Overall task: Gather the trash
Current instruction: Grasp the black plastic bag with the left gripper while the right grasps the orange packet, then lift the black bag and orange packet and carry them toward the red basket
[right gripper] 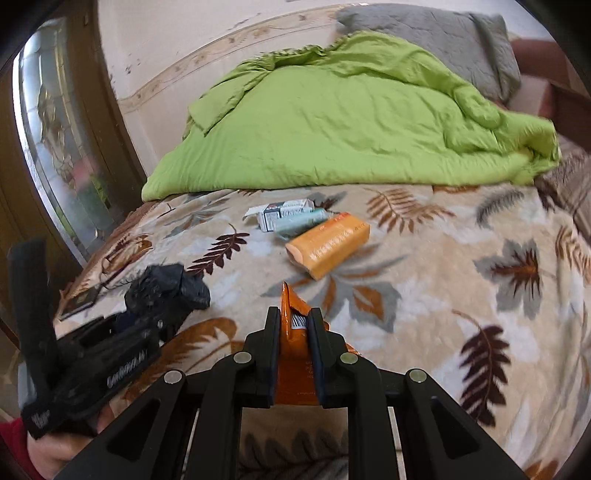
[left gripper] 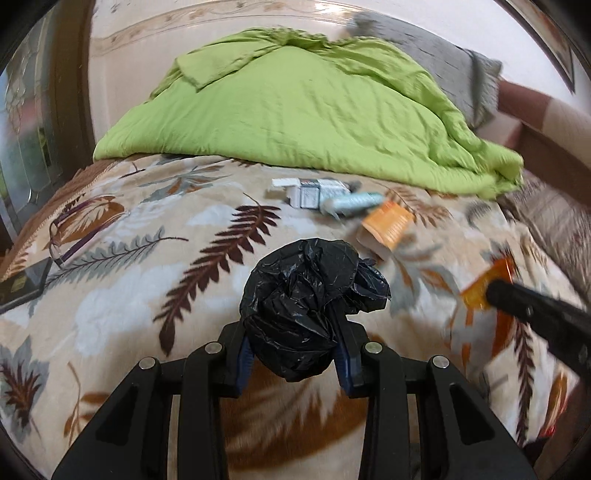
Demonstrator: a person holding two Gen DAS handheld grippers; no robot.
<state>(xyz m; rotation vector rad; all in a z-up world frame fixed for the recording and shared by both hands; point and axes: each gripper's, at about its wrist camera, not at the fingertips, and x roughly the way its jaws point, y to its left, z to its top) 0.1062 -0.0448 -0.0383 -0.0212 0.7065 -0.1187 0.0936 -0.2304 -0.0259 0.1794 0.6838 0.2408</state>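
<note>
Left hand-held gripper (left gripper: 295, 332) clamped on crumpled black bag (left gripper: 310, 295), nearest the lens. Right hand-held gripper (right gripper: 293, 332) pinched narrow on glossy orange wrapper (right gripper: 291, 306). All over leaf-print fleece bed (right gripper: 443, 277). Ahead, left to right: white carton (right gripper: 280, 214), pale tube (right gripper: 301, 221), orange box (right gripper: 328, 243), touching. Green quilt (right gripper: 332, 122) behind. Only the right view shows the hand (right gripper: 55, 446).

Green quilt (left gripper: 295, 110), grey pillow (right gripper: 436, 33), leaf-patterned blanket (right gripper: 443, 266)
</note>
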